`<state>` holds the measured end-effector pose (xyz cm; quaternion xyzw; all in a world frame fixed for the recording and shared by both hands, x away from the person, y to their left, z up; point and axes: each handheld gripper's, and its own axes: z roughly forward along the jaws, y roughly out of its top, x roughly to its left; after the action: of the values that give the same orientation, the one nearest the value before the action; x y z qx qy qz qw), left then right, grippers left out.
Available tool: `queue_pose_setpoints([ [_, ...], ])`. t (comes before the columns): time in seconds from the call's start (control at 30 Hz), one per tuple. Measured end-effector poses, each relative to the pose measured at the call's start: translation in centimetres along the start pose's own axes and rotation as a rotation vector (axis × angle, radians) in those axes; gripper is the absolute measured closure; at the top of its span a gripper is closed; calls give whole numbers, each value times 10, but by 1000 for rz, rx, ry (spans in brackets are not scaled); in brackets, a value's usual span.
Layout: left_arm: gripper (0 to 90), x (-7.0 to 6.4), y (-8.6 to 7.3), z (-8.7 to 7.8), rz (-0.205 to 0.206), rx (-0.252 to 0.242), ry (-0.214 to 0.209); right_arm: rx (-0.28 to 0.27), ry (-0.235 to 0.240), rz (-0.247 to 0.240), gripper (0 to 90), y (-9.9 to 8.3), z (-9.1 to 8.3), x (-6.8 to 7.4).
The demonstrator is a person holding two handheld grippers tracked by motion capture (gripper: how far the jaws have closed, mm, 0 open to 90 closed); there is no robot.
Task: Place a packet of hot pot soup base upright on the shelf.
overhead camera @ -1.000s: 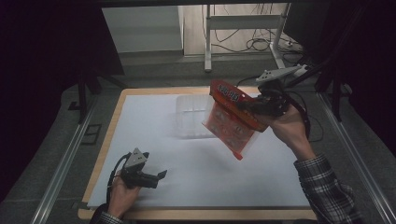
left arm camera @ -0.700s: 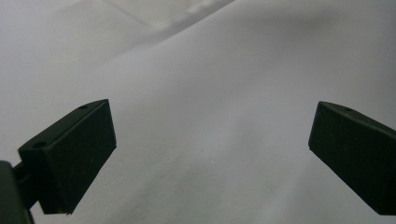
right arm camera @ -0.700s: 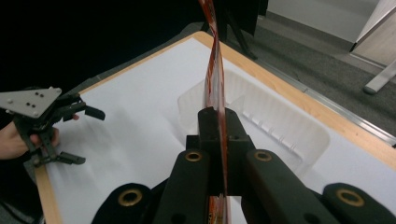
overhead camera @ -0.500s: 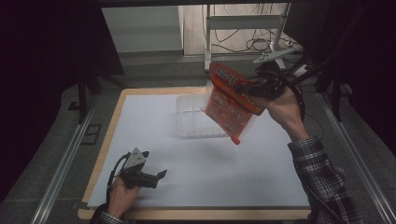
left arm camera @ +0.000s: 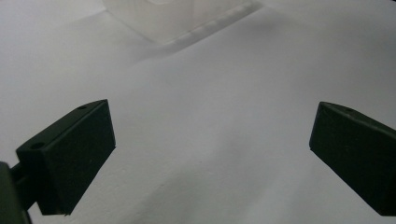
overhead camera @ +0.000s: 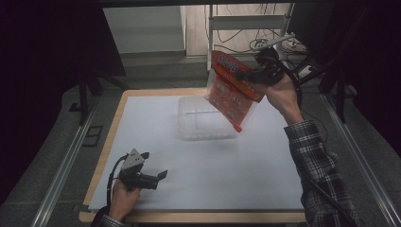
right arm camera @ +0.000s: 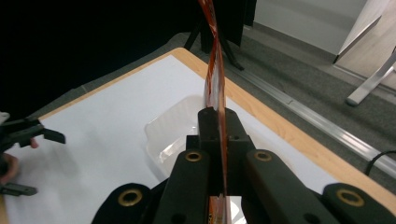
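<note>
My right gripper (overhead camera: 242, 75) is shut on an orange snack bag (overhead camera: 230, 91), held in the air above the far right side of a clear plastic container (overhead camera: 204, 118). In the right gripper view the bag (right arm camera: 215, 70) stands edge-on between the closed jaws, with the container (right arm camera: 173, 133) below it. My left gripper (overhead camera: 156, 177) rests open on the white table sheet (overhead camera: 213, 175) near the front left corner, nothing between its jaws. The left gripper view has both jaws wide apart over bare white sheet, with the container's edge (left arm camera: 163, 21) at the top.
The white sheet lies on a wooden-edged table (overhead camera: 113, 123). Metal rails (overhead camera: 61, 165) run along both sides. A white metal stand (overhead camera: 246, 21) and cables sit beyond the far edge. The person's plaid sleeve (overhead camera: 317, 161) crosses the right side.
My right gripper has lifted the snack bag higher and slightly farther back over the container. The left gripper has stayed in place.
</note>
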<state>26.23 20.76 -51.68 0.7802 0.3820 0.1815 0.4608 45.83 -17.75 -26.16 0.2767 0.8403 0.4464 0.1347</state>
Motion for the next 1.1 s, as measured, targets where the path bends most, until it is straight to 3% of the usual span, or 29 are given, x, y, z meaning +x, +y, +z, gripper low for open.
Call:
queue_pose_setpoints([
  [0.13,0,-2,0,1,20,7,11,3,4,3,892,2,9,-6],
  [0.57,0,-3,1,2,3,36,2,25,0,-18,892,11,43,-19],
  [0.83,0,-3,1,2,3,42,2,55,13,-7,892,3,62,-25],
  [1.1,0,-5,1,3,-10,62,-1,103,30,16,891,-14,91,-29],
])
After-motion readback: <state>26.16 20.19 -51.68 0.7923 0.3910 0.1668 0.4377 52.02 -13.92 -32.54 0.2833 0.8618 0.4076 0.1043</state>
